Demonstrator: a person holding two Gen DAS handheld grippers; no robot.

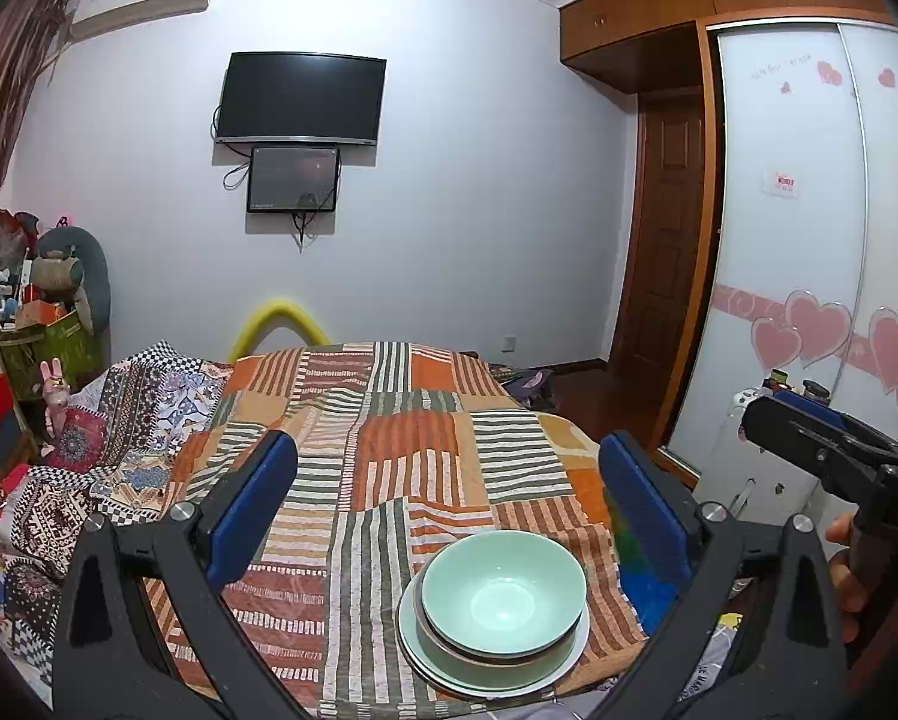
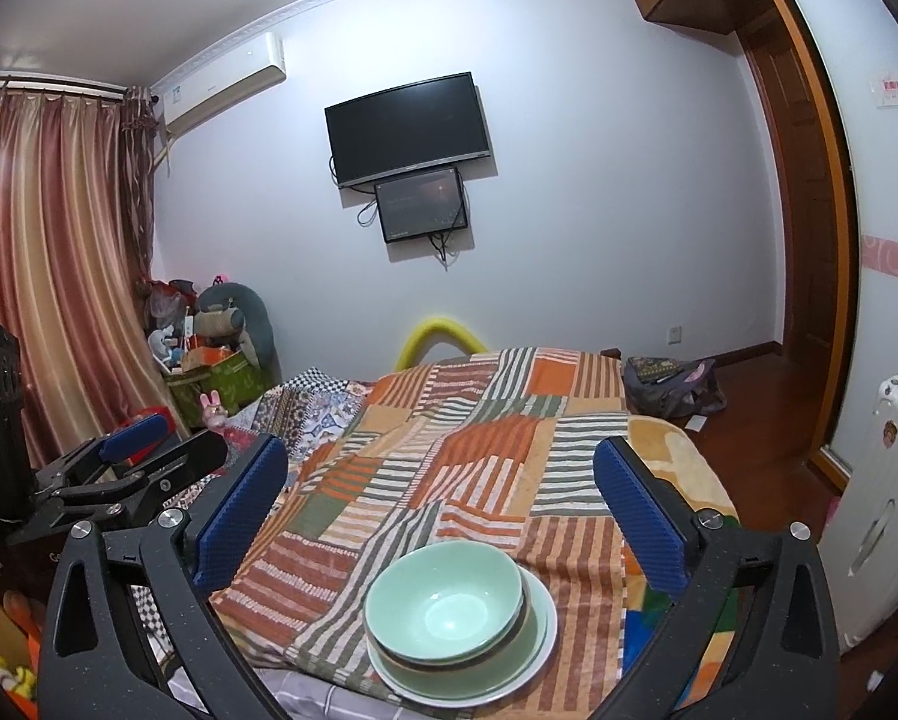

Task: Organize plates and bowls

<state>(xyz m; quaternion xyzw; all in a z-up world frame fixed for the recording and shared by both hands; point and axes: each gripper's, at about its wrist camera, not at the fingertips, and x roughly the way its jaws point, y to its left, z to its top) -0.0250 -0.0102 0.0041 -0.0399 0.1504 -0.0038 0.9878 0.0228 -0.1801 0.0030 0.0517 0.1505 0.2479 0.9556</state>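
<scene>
A pale green bowl (image 1: pixel 502 588) (image 2: pixel 443 606) sits nested in a second bowl with a brown outer band. Both rest on stacked pale plates (image 1: pixel 449 669) (image 2: pixel 508 675) near the front edge of the cloth-covered surface. My left gripper (image 1: pixel 449 498) is open, its blue pads (image 1: pixel 257 492) spread wide above and behind the stack, touching nothing. My right gripper (image 2: pixel 441 513) is also open and empty, hovering over the same stack. Each gripper shows in the other's view: the right one (image 1: pixel 772 414) at the right edge, the left one (image 2: pixel 173 444) at the left edge.
A striped patchwork cloth (image 1: pixel 401 420) (image 2: pixel 478 450) covers the surface, with more patterned fabric (image 1: pixel 137 420) to the left. Boxes and soft toys (image 2: pixel 209 354) are piled by the curtain. A white appliance (image 2: pixel 886 480) and a sliding wardrobe door (image 1: pixel 796 240) stand to the right.
</scene>
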